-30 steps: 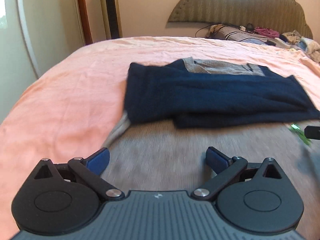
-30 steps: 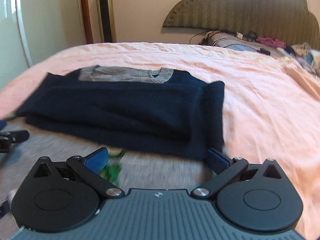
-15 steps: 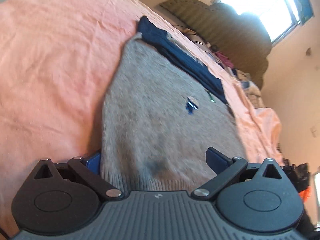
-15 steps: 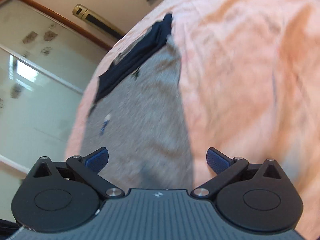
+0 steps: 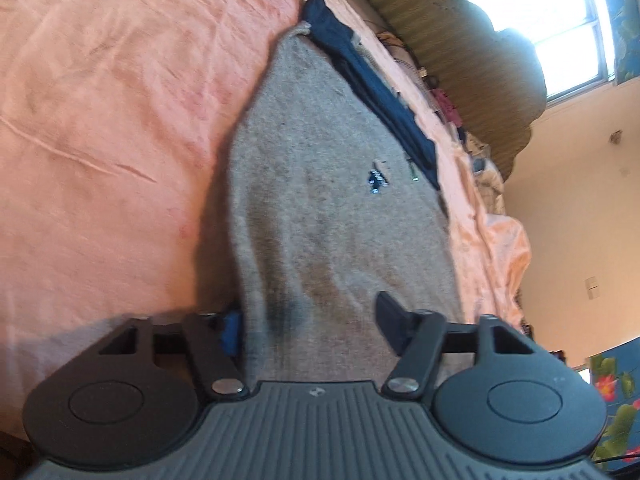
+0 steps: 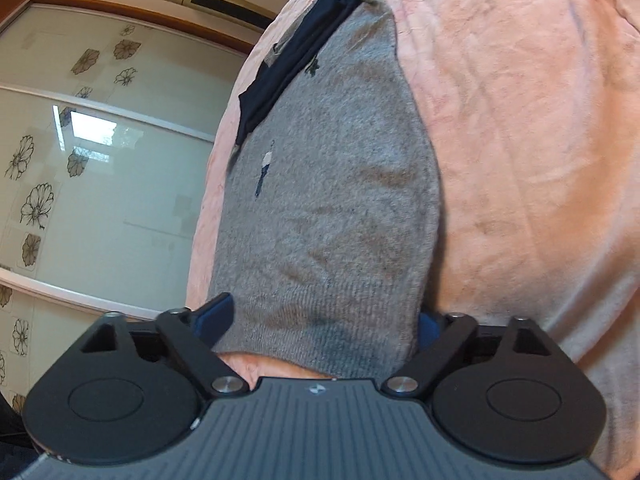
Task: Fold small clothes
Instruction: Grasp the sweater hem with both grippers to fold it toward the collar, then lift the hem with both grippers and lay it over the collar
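A grey knit sweater (image 5: 320,208) with navy sleeves (image 5: 376,92) folded across its far end lies flat on a pink bedsheet (image 5: 100,120). My left gripper (image 5: 308,324) is open at the sweater's near hem, the hem lying between its fingers, left corner by the left finger. In the right wrist view the same sweater (image 6: 332,200) runs away from me, navy sleeves (image 6: 296,52) at the far end. My right gripper (image 6: 324,320) is open with the near hem between its fingers, right edge by the right finger.
A padded headboard (image 5: 460,40) with loose clothes (image 5: 444,100) below it stands at the bed's far end. A bright window (image 5: 560,20) is above it. A glass wardrobe door (image 6: 80,160) with flower prints is left of the bed.
Both grippers have dropped from above the sweater's middle and tilted sideways to its near hem. The hem edge now lies between each gripper's open fingers.
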Motion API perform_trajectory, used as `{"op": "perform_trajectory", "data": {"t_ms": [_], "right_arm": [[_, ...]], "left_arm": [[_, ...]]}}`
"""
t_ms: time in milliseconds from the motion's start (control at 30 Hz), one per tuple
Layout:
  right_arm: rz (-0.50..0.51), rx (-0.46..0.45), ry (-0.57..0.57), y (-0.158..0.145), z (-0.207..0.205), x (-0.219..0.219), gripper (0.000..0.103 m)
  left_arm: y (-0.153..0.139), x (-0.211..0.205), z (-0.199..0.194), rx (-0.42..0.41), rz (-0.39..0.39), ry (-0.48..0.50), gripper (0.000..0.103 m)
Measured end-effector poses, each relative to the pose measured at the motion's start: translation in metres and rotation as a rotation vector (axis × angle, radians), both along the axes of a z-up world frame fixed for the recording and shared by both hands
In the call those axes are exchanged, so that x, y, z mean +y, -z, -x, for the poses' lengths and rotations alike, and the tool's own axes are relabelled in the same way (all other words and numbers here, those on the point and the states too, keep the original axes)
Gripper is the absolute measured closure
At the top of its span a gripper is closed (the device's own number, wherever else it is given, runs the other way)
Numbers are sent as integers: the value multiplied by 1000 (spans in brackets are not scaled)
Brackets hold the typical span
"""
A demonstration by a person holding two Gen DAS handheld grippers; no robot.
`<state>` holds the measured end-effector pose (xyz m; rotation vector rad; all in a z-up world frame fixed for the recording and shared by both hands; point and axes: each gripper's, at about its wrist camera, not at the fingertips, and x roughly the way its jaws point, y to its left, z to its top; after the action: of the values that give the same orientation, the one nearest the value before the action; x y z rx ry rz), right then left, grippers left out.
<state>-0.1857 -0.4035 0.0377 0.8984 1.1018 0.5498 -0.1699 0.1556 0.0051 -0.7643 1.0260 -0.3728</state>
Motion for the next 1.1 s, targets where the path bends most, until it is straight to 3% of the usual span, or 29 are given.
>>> {"op": "perform_trajectory", "data": {"t_ms": [67, 100, 133, 233, 400, 633, 833, 933, 1100], "right_arm": [[49, 15, 7, 2, 1, 0, 49], [82, 32, 8, 5, 1, 1, 76], [111, 49, 11, 9, 2, 1, 91], [83, 41, 22, 14, 6, -1, 92], [82, -2, 24, 3, 6, -5, 91], [-22, -164, 91, -33, -37, -24, 91], [-126, -296, 187, -49, -145, -28, 91], [-143, -299, 222, -45, -215, -30, 91], [-143, -261, 299, -27, -318, -42, 91]], "left_arm": [[0, 0, 0, 7, -43, 3, 65], [-1, 0, 0, 8, -62, 5, 70], [-1, 0, 0, 8, -79, 7, 76], [-1, 0, 0, 15, -134, 17, 93], [-12, -1, -4, 6, -150, 47, 96], [-63, -4, -55, -133, -42, 37, 97], [-98, -22, -161, -281, -14, -3, 98], [-106, -37, -223, -317, -40, -20, 98], [-102, -50, -321, -309, -83, -73, 98]]}}
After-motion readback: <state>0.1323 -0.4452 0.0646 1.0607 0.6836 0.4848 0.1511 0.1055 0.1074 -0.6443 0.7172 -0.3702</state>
